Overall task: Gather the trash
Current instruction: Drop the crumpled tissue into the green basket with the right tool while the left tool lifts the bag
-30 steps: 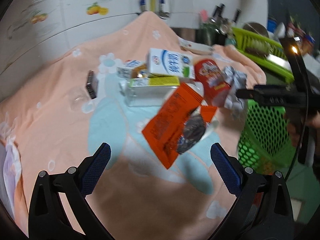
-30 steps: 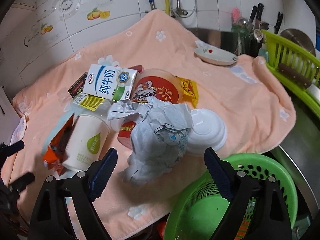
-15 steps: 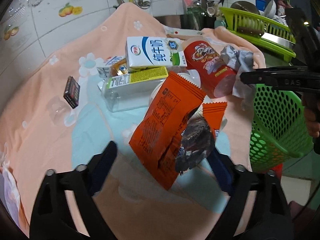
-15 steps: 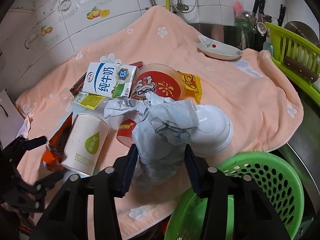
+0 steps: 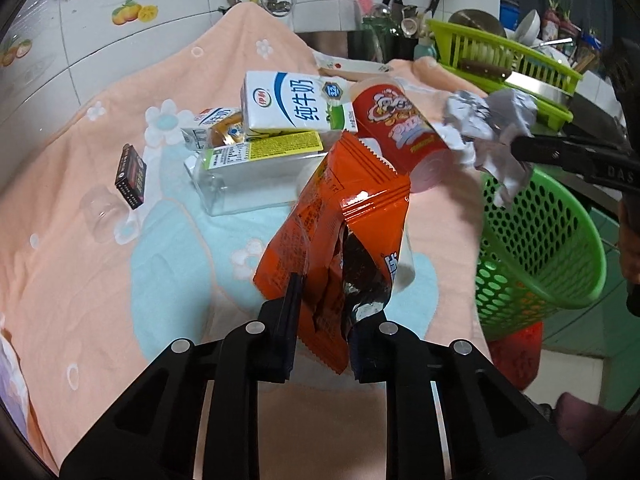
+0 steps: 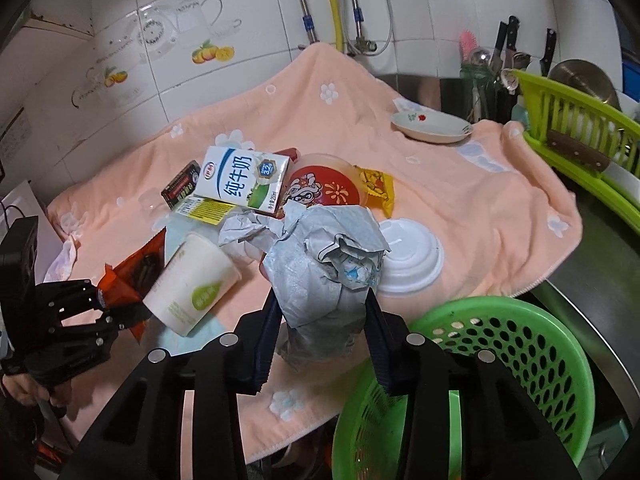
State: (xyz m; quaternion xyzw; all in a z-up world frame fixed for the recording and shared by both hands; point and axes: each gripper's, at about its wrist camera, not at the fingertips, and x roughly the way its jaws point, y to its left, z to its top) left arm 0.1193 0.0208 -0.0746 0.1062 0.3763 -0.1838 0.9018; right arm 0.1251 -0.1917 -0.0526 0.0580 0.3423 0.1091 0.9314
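Crumpled paper (image 6: 324, 276) clamped in right gripper (image 6: 322, 340) beside green basket (image 6: 520, 344) rim; left gripper (image 5: 324, 320) pinches orange wrapper (image 5: 332, 216)

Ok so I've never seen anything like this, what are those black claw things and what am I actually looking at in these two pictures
Those claws are hand-held grippers: a person holds one in each hand, and each carries a camera looking forward along its two fingers. So one picture is the left gripper's view, the other the right's. The left gripper has just closed on an orange snack wrapper. The right gripper has just been closing and now pinches a crumpled grey paper wad. Both work over a peach towel strewn with trash: a milk carton, a paper cup, a white lid. The green basket beside the towel looks like the place for the trash.
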